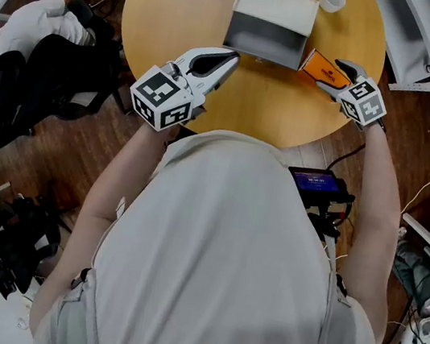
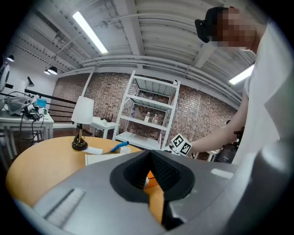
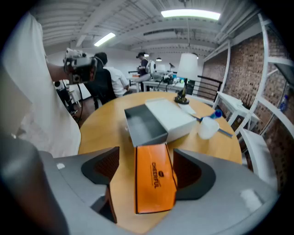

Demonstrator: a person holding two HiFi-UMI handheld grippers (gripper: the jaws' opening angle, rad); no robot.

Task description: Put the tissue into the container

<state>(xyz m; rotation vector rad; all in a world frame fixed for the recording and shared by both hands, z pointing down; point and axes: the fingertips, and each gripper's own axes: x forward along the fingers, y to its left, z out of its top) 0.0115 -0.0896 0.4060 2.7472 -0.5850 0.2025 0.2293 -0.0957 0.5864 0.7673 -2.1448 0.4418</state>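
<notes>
Left gripper (image 1: 227,61) is hovering w/ fingers clenched, empty, near the container (image 1: 260,46). Tissue pack (image 3: 154,176) is lying on the surface (image 1: 177,6) just beside the container's near wall. Right gripper (image 1: 335,75) is straddling it, fingers released. Risk: pack is sitting off-centre btw the 2 fingers, so closing could skew it vs that wall. Cup (image 3: 207,127) is standing clear, further right.

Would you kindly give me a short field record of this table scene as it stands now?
surface: round wooden table
container: open grey rectangular box, nothing seen inside
tissue: orange tissue pack, outside the box, right beside it
right gripper: jaws open, pack between them
left gripper: jaws together, nothing held, over the table's near edge
</notes>
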